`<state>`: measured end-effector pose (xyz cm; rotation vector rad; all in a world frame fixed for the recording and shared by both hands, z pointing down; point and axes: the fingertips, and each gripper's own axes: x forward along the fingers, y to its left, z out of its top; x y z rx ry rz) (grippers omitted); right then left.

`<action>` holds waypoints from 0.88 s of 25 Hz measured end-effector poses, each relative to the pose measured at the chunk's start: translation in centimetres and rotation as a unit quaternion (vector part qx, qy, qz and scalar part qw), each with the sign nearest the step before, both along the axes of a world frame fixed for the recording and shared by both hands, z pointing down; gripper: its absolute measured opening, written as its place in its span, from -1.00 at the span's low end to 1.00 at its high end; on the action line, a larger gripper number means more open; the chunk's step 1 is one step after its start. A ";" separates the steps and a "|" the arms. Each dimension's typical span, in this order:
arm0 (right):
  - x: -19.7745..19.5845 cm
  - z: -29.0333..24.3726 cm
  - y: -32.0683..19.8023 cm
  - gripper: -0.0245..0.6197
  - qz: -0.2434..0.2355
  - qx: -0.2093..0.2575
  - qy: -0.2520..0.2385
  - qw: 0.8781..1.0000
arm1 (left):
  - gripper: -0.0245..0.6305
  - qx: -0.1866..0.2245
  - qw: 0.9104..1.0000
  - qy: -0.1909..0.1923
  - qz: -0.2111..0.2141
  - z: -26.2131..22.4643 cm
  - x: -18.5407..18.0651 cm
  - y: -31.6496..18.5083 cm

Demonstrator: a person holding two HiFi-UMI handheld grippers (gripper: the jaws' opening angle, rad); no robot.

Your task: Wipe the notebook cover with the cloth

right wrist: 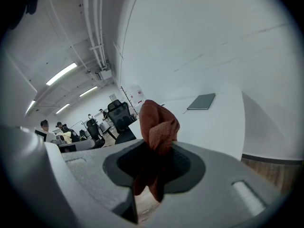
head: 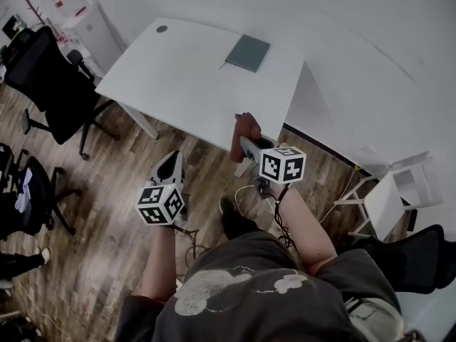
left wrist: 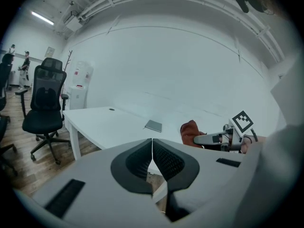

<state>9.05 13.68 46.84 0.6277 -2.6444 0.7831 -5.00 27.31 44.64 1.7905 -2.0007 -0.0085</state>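
Find the notebook (head: pixel 248 53) closed and flat toward the far side of the white table (head: pixel 185 84), ahead of both grippers and well apart from them. Judge its long axis as running roughly away from the person, slightly slanted, though the wide lens leaves that uncertain. Count the right gripper (head: pixel 246 142) as nearer: held at the table's near edge, jaws clamped on a bunched rust-red cloth (head: pixel 246 128). Note the left gripper (head: pixel 171 166) lower and further back over the wood floor (head: pixel 107 212), jaws pressed together on nothing. Expect a forward reach across bare tabletop with the right. Beyond: a black office chair (head: pixel 50 84) at the left, pale wall (head: pixel 356 34) behind.
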 end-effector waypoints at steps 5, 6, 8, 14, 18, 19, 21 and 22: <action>-2.0 0.0 -3.7 -0.59 -0.005 -0.005 -0.003 1.000 | -0.91 -0.002 1.000 0.003 0.003 -0.2 -1.5 -3.8; -2.5 -0.1 -4.5 -0.59 -0.005 -0.004 -0.003 1.000 | -0.91 -0.002 1.000 0.002 0.007 -0.3 -1.8 -4.6; -3.3 -0.4 -6.2 -0.59 -0.004 -0.003 -0.004 1.000 | -0.91 0.000 1.000 0.000 0.013 -0.5 -2.3 -6.4; -4.1 0.1 -11.3 -0.59 0.002 -0.005 -0.001 1.000 | -0.91 0.000 1.000 -0.003 0.026 -0.4 -3.3 -12.0; -3.9 0.7 -14.1 -0.59 0.015 -0.015 -0.004 1.000 | -0.91 -0.010 0.999 -0.006 0.037 -0.1 -3.5 -14.9; -3.8 0.9 -14.7 -0.59 0.020 -0.018 -0.005 1.000 | -0.91 -0.012 0.999 -0.006 0.040 -0.1 -3.5 -15.5; -3.7 1.1 -15.5 -0.59 0.027 -0.023 -0.005 0.999 | -0.91 -0.017 0.999 -0.009 0.047 -0.1 -3.6 -16.7; -3.7 1.1 -15.8 -0.59 0.029 -0.025 -0.005 0.999 | -0.91 -0.018 0.998 -0.010 0.051 -0.2 -3.7 -17.3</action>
